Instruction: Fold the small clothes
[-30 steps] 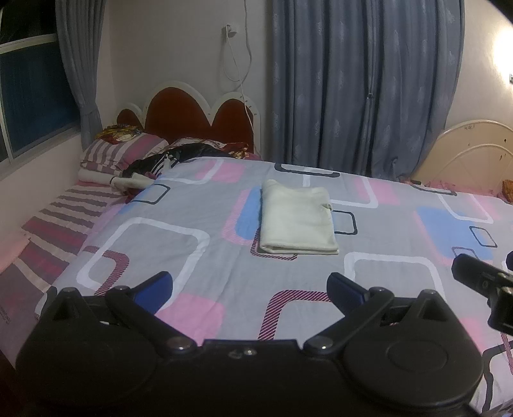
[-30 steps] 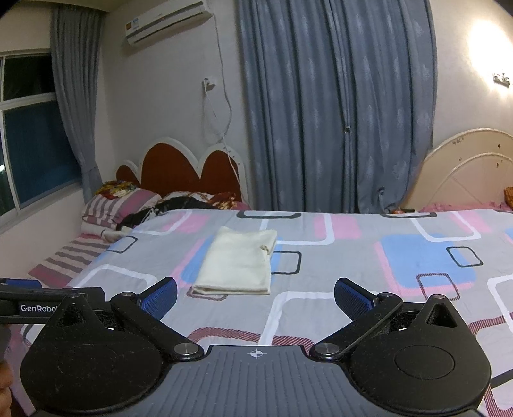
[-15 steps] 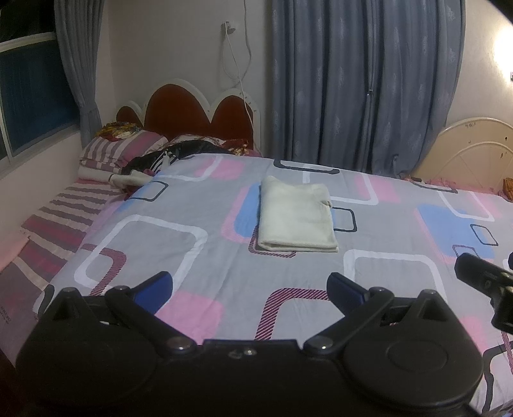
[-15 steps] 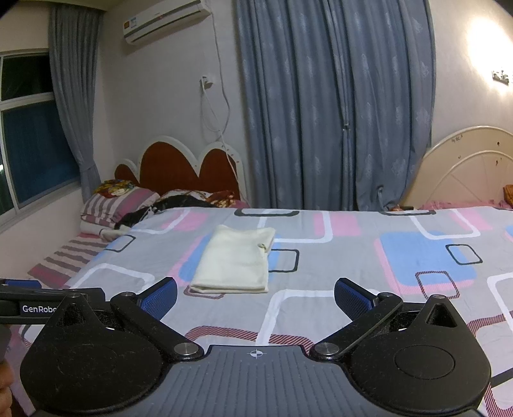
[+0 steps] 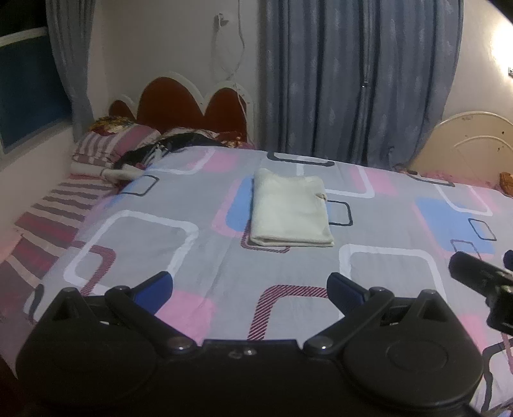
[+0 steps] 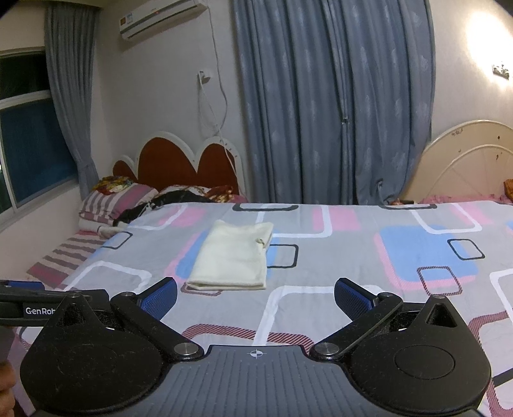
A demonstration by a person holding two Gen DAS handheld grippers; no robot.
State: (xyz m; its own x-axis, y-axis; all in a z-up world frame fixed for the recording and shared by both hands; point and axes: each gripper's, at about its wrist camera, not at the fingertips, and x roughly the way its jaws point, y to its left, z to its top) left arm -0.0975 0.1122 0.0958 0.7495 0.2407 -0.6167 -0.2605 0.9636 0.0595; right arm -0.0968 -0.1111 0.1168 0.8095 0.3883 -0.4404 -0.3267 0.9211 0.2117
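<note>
A bed (image 6: 336,256) with a grey, pink and blue sheet fills the room. Behind it stand a scalloped red headboard (image 6: 179,166), blue-grey curtains (image 6: 320,102), a window (image 6: 29,150) and a wall air conditioner (image 6: 160,14).

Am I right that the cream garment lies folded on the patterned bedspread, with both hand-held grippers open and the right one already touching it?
Not quite: the right hand-held gripper is not touching the cream garment. The right wrist view shows bare bedspread between its open fingers and the cloth. The garment does lie folded, and the left hand-held gripper is open too.
</note>
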